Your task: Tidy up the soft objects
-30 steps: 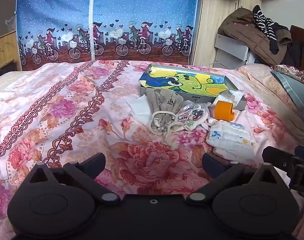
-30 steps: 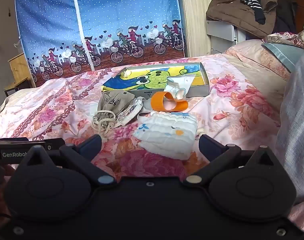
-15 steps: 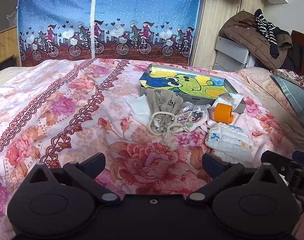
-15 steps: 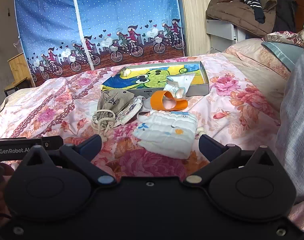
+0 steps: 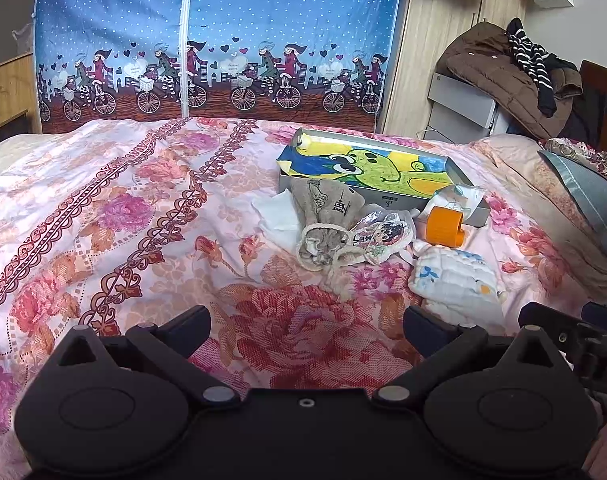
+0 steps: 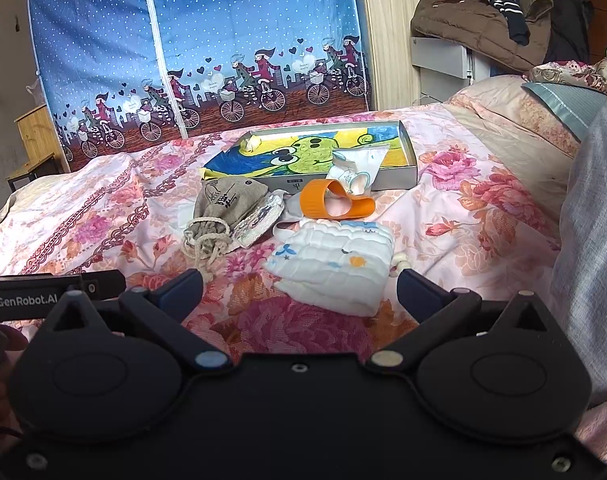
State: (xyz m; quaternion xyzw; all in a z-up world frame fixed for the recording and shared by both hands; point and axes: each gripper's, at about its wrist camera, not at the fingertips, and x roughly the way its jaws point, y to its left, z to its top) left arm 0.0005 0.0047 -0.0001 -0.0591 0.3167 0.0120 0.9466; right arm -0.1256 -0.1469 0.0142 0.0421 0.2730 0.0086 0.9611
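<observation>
Soft items lie on the floral bedspread in front of a shallow grey box (image 5: 473,184) (image 6: 407,140) lined with a green cartoon picture. They are a beige drawstring pouch (image 5: 327,216) (image 6: 223,204), a cartoon-print pouch (image 5: 385,234) (image 6: 259,218), a folded white quilted cloth (image 5: 455,280) (image 6: 335,264), a white cloth (image 5: 277,216), an orange band (image 5: 443,226) (image 6: 331,200) and a small plastic packet (image 5: 457,198) (image 6: 355,164). My left gripper (image 5: 305,320) is open and empty, short of the pouch. My right gripper (image 6: 299,286) is open and empty, just before the quilted cloth.
A blue fabric wardrobe (image 5: 207,40) with a bicycle print stands behind the bed. Coats are piled on a grey cabinet (image 5: 503,72) at the back right. Pillows (image 6: 543,108) lie on the right. A wooden side table (image 5: 7,92) is at the far left.
Both grippers have drawn back and tilted slightly, so the items sit a little farther off in both views. Nothing on the bed has moved; both grippers stay open.
</observation>
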